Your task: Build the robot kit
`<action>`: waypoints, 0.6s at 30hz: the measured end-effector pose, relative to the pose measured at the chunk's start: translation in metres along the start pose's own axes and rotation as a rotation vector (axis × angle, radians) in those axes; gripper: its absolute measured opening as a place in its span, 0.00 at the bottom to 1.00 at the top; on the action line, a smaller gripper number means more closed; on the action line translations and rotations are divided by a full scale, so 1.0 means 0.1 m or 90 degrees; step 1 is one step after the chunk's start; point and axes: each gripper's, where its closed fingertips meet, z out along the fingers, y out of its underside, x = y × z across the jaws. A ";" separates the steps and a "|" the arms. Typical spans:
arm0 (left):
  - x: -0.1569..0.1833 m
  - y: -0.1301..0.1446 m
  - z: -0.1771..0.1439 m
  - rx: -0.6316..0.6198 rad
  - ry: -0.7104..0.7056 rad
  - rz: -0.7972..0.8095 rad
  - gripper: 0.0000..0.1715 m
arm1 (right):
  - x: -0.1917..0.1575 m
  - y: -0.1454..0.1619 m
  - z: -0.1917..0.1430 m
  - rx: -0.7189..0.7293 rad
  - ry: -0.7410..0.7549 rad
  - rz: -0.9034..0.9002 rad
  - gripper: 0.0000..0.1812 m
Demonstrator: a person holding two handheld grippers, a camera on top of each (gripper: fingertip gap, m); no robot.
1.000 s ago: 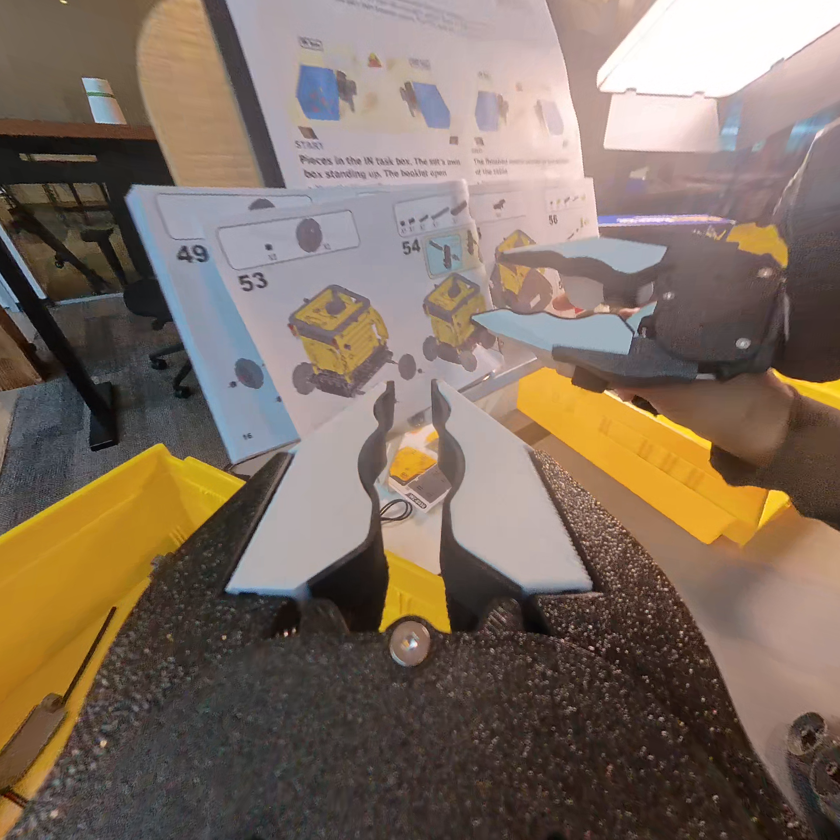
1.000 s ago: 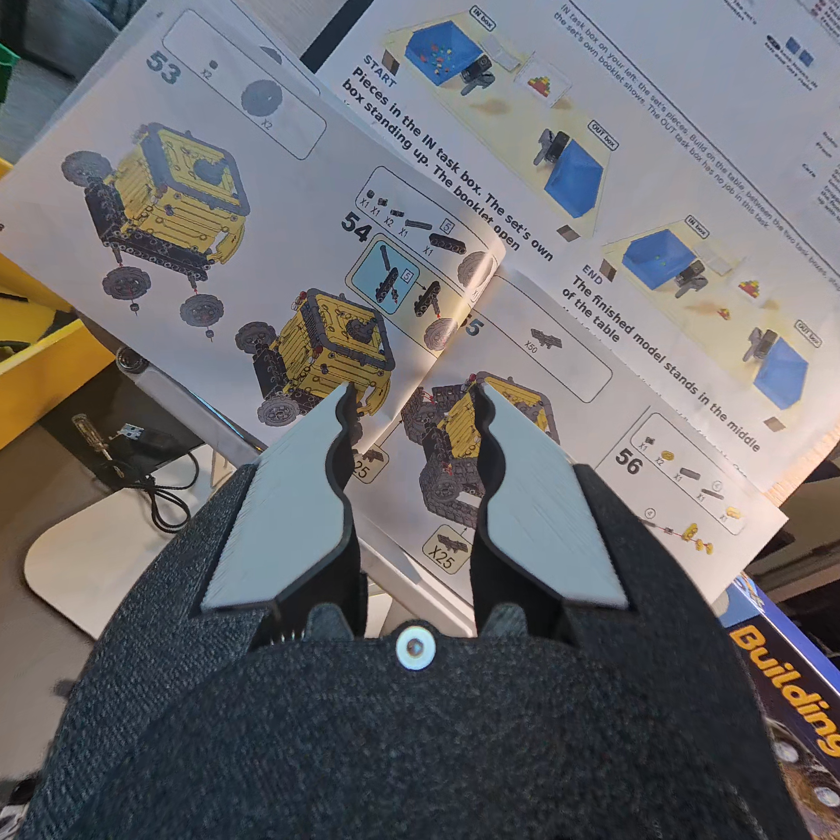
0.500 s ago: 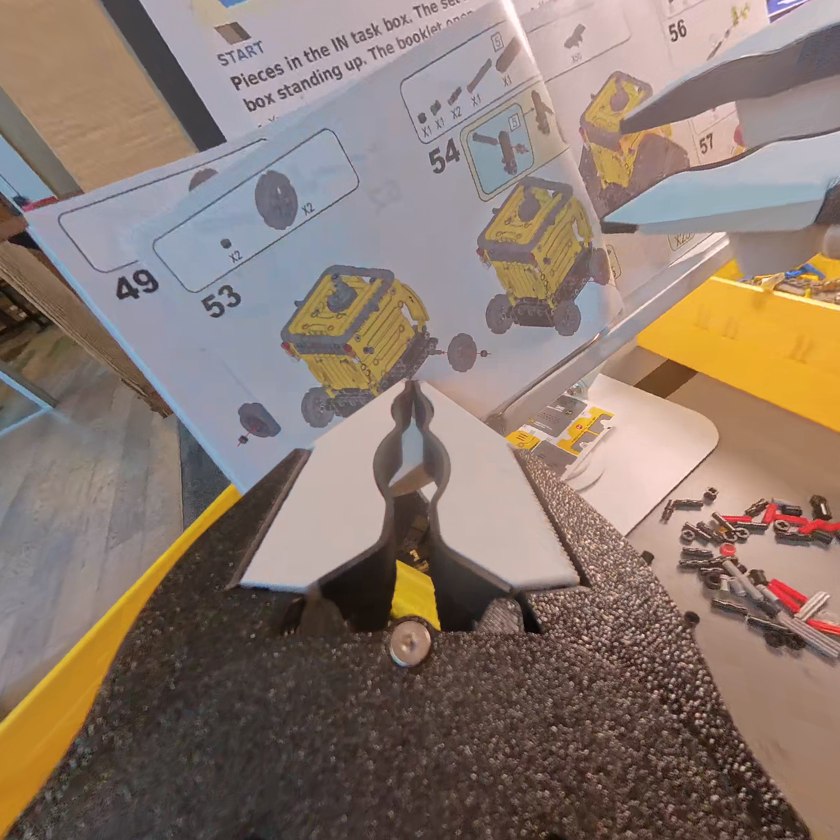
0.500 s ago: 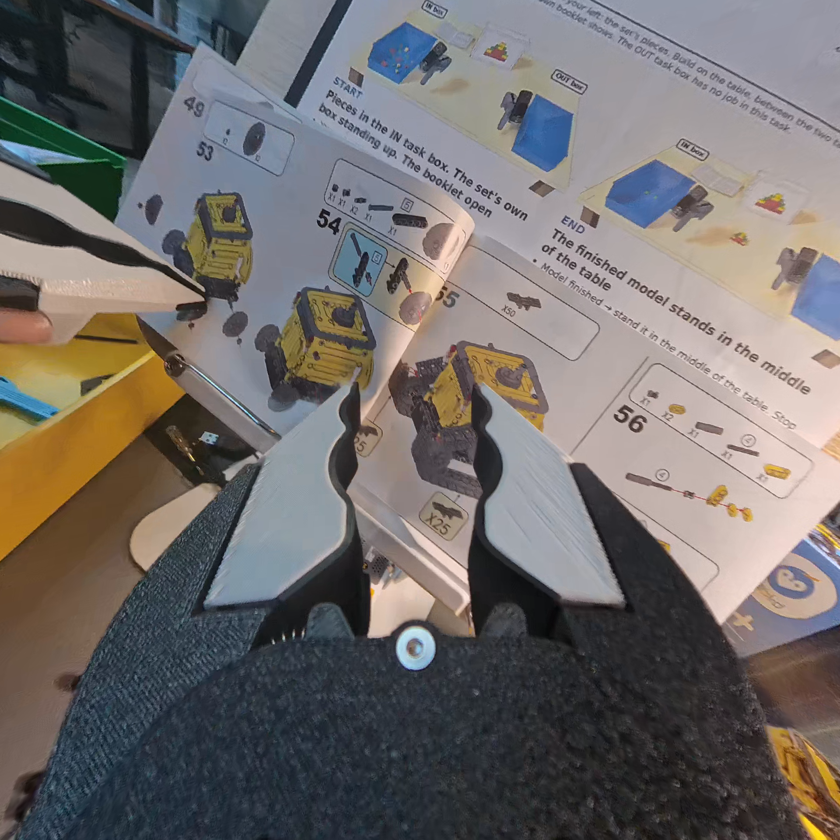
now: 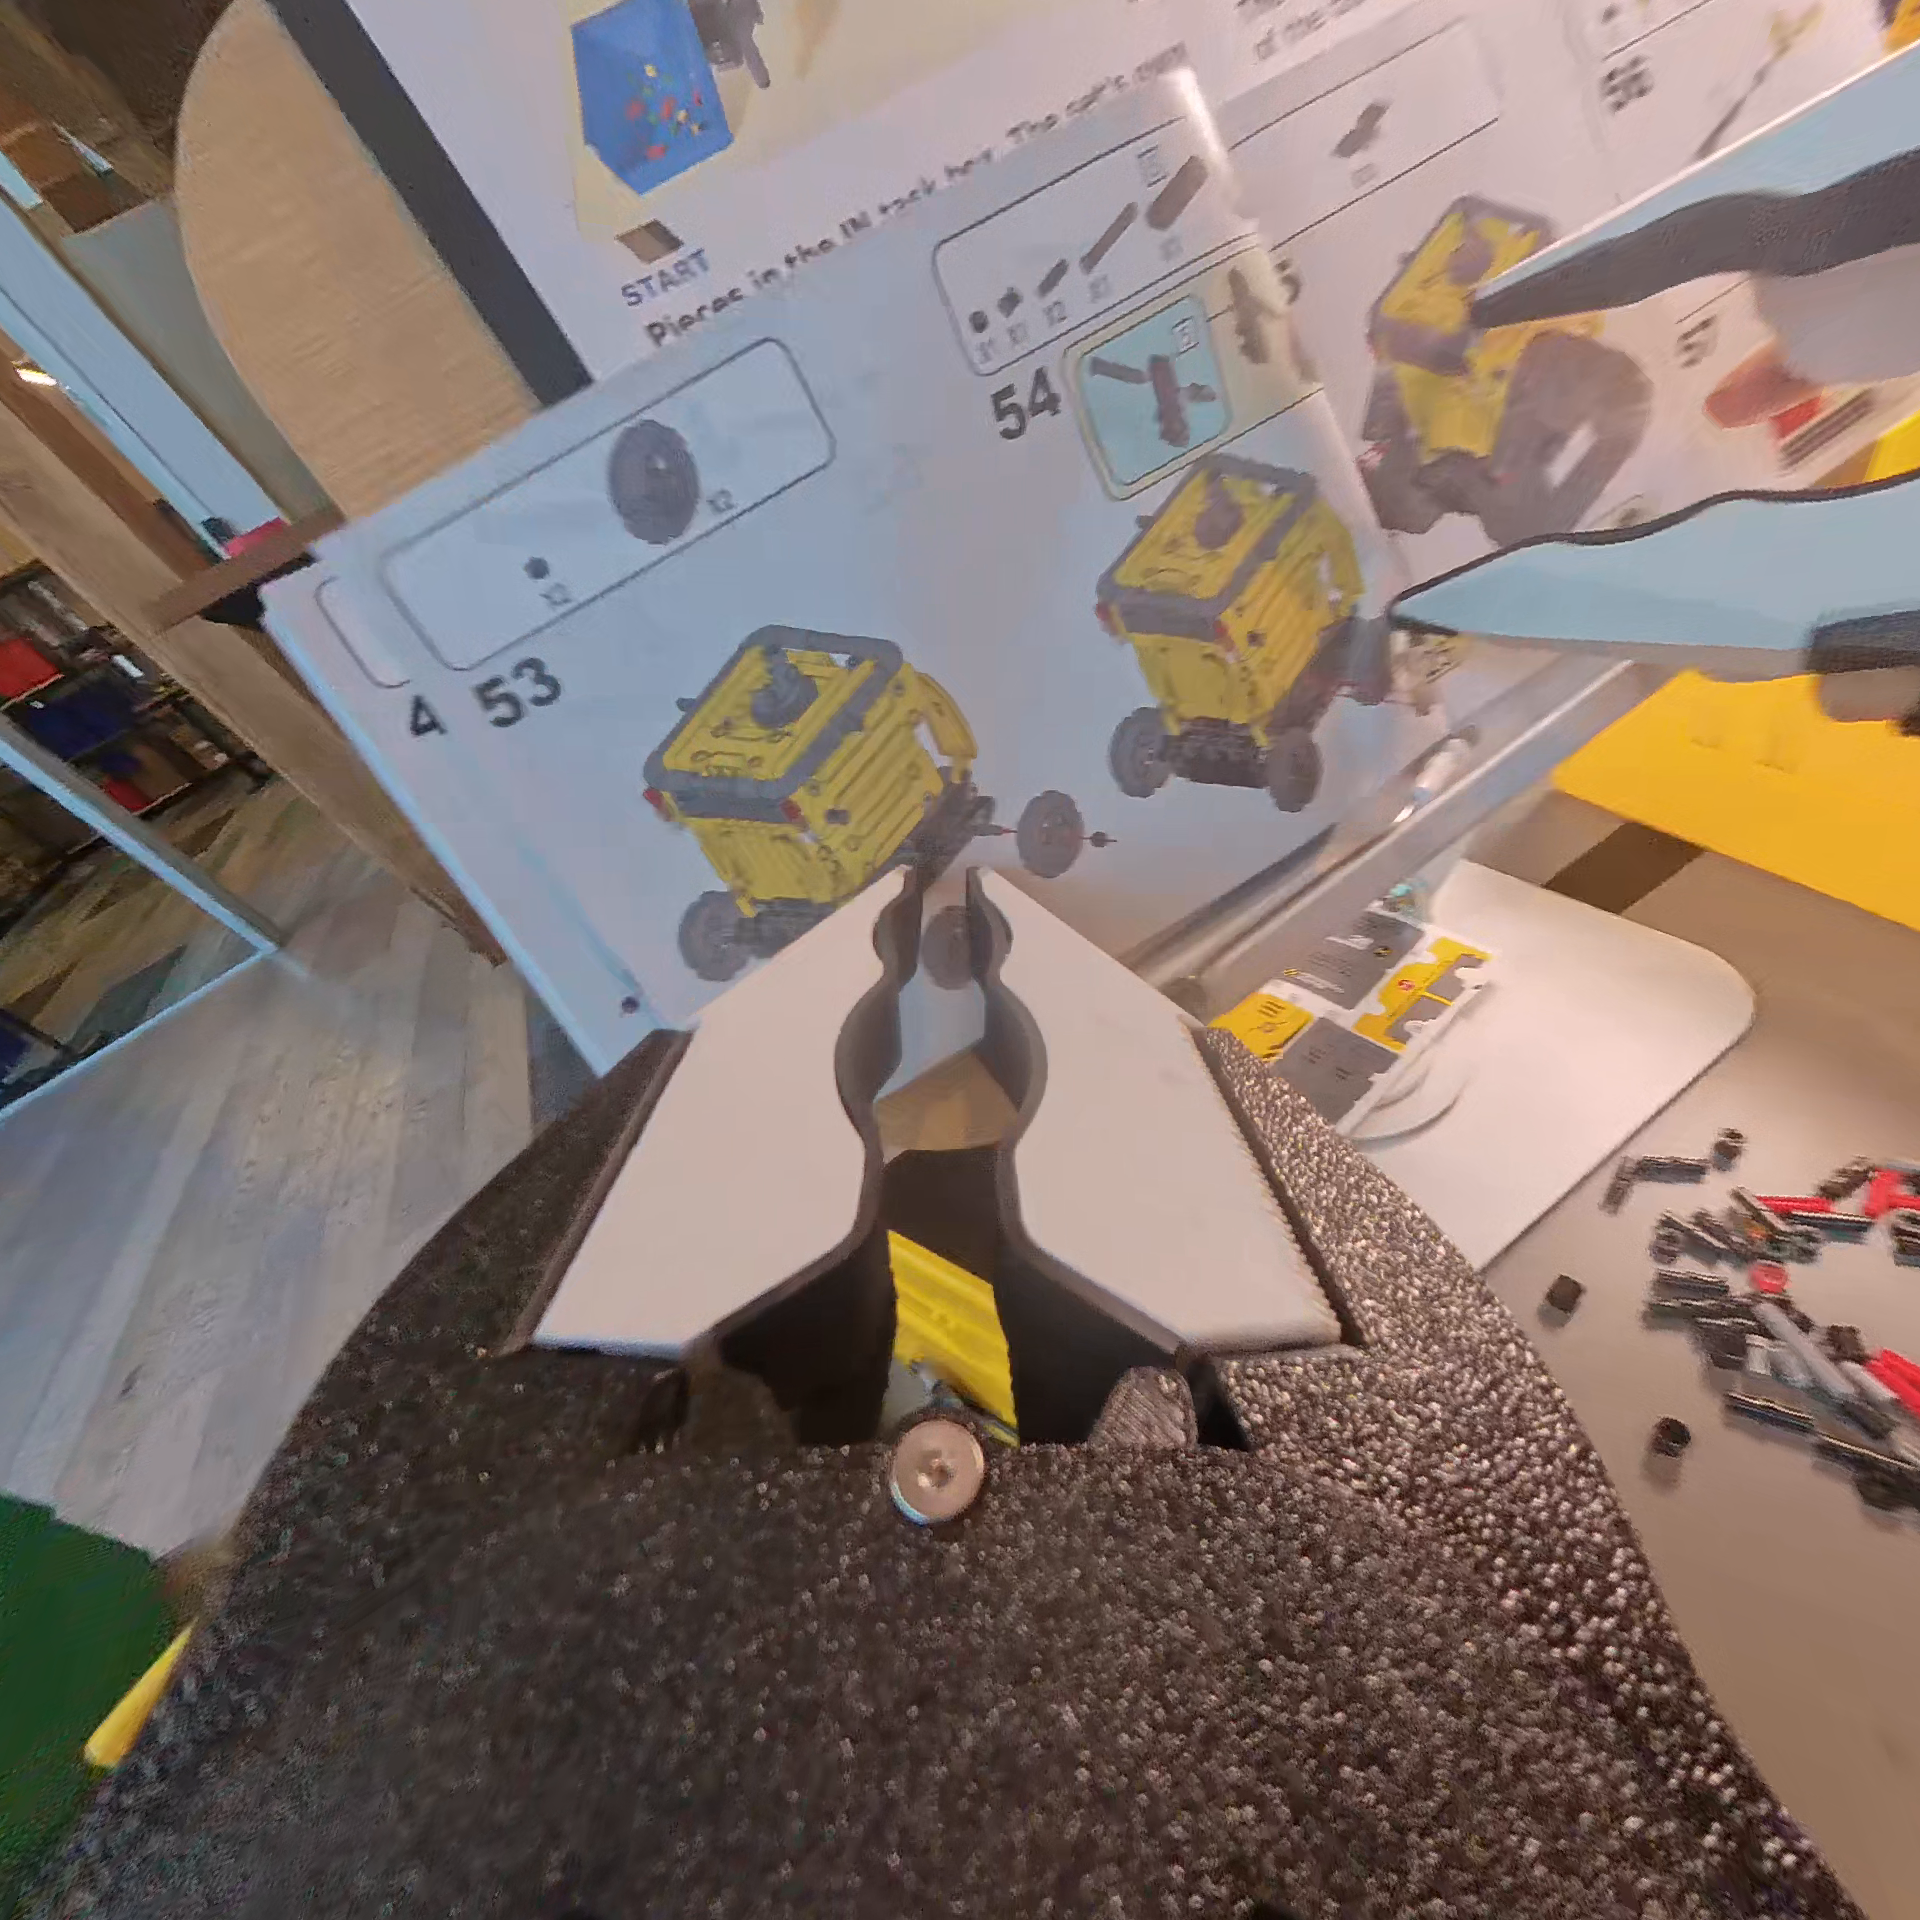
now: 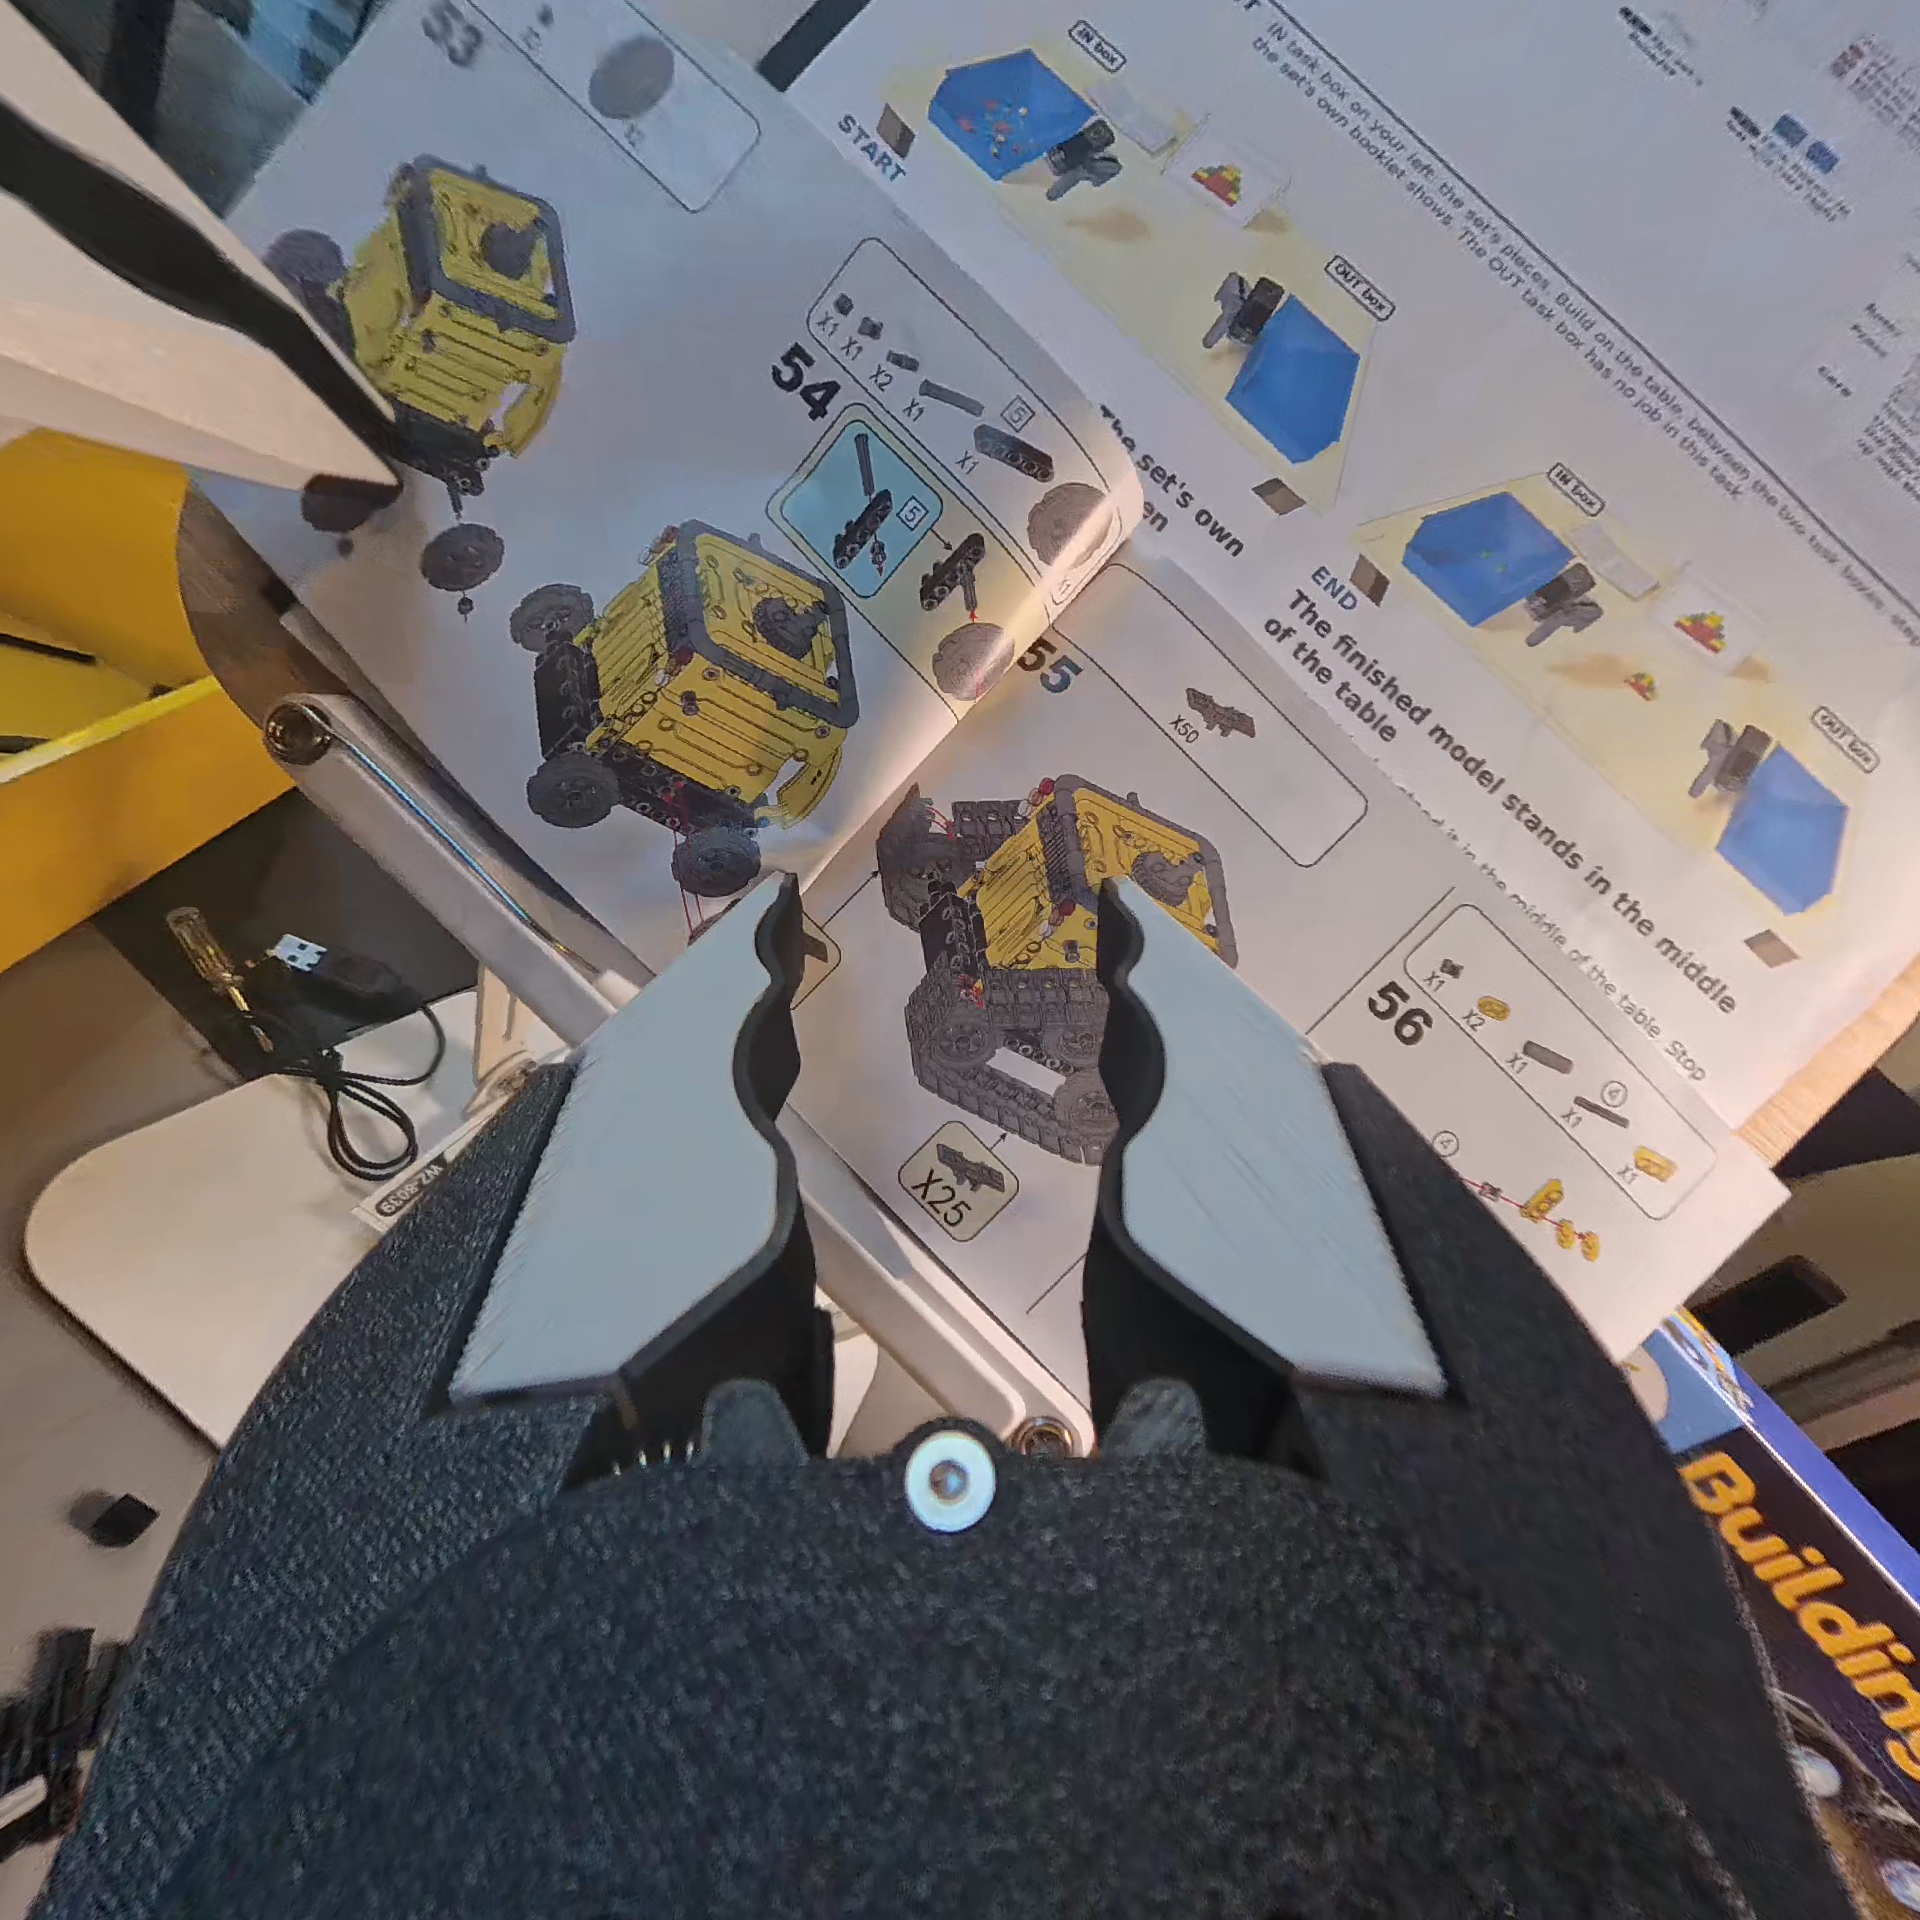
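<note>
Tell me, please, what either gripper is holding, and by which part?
The right gripper holds nothing, jaws open. The left gripper has jaws nearly shut at the lower edge of the booklet; a pinch cannot be told.

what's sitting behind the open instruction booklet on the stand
Behind the instruction booklet stands a large white printed sheet with pictures of blue boxes. Its lower part is covered by the booklet, so what props it up cannot be seen.

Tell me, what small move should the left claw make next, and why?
Probably close the left claw fully on the lower edge of the booklet page. Its jaws stand almost shut right there, but I cannot tell whether they pinch it yet; the right claw hangs open before the facing page.
</note>
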 end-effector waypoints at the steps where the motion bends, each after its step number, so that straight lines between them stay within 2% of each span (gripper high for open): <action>1: 0.09 -0.04 -0.03 0.011 0.021 -0.003 0.05 | -0.01 0.00 0.02 -0.006 -0.003 0.002 0.31; 6: 0.66 -0.10 -0.08 -0.007 0.147 0.072 0.08 | -0.02 0.00 0.04 -0.021 -0.011 -0.013 0.31; 8: 0.80 -0.11 -0.04 -0.033 0.186 0.104 0.08 | -0.01 0.02 0.03 -0.023 -0.012 -0.018 0.30; 10: 0.81 -0.11 0.04 -0.071 0.203 0.092 0.09 | -0.01 0.03 0.03 -0.032 -0.020 -0.018 0.30; 12: 0.73 -0.12 0.11 -0.099 0.217 0.011 0.09 | 0.00 0.03 0.01 -0.048 -0.025 -0.032 0.30; 15: 0.56 -0.10 0.13 -0.118 0.241 -0.178 0.06 | 0.02 0.02 -0.03 -0.055 -0.042 -0.023 0.30; 18: 0.43 0.06 0.10 -0.124 0.240 -0.280 0.02 | 0.06 -0.19 -0.10 0.002 -0.059 0.026 0.30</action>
